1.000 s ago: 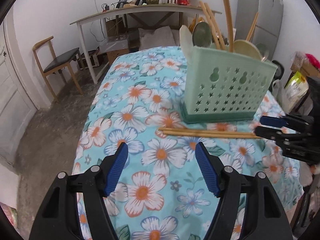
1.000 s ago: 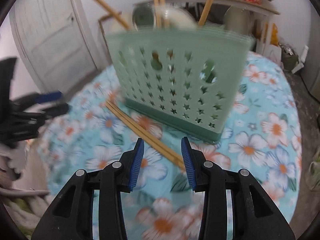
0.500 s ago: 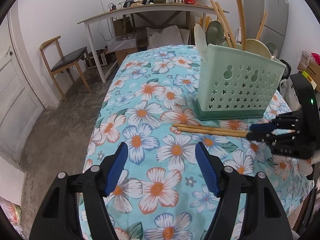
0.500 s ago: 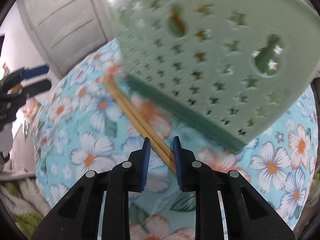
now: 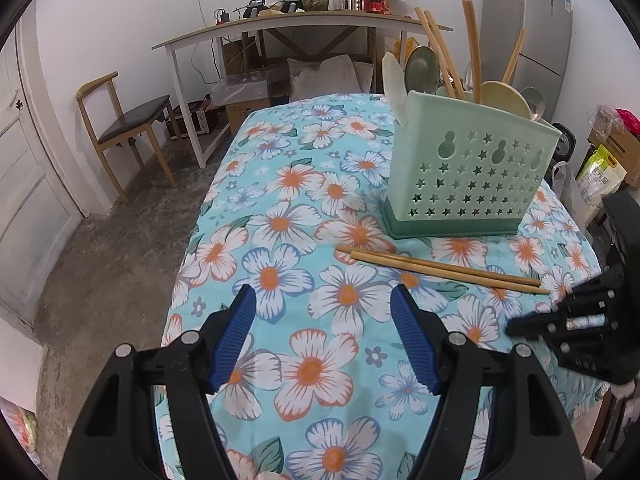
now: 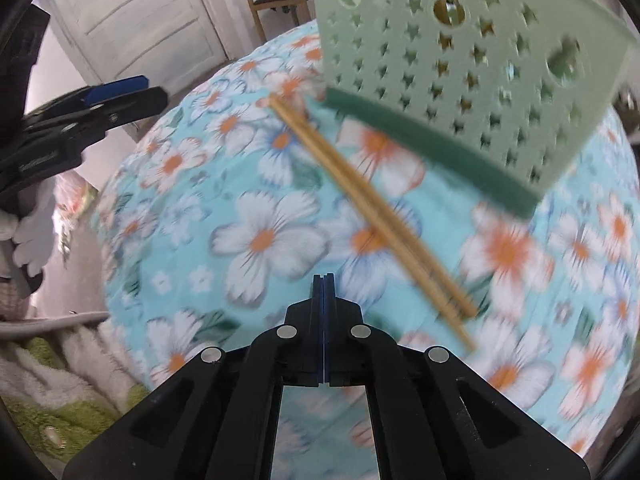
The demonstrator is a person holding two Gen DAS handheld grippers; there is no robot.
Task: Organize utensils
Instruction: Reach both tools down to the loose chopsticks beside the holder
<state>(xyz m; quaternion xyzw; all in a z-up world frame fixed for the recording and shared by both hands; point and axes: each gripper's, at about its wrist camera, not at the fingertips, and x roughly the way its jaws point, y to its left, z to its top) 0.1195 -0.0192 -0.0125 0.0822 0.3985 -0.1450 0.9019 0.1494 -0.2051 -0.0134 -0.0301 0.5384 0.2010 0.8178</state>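
A pair of wooden chopsticks point(image 5: 440, 268) lies flat on the floral tablecloth point(image 5: 304, 368), just in front of a green star-punched utensil holder point(image 5: 472, 172). The holder has several chopsticks and spoons standing in it. My left gripper point(image 5: 324, 336) hangs open over the cloth, well short of the pair. In the right wrist view the right gripper point(image 6: 323, 280) is shut with nothing between its pads. The chopsticks point(image 6: 360, 200) lie to its right, apart from it, below the holder point(image 6: 460, 60). The left gripper point(image 6: 132, 88) shows at the left edge.
The table drops off at its left edge point(image 5: 188, 248) to a concrete floor. A wooden chair point(image 5: 128, 128), a long white desk point(image 5: 280, 24) with clutter, a grey fridge point(image 5: 532, 32) and bags point(image 5: 600, 172) stand around it.
The right gripper's jaws went from apart around the chopsticks' end to fully shut, empty, and it shifted left and lower off the pair. The chopsticks stay on the cloth.
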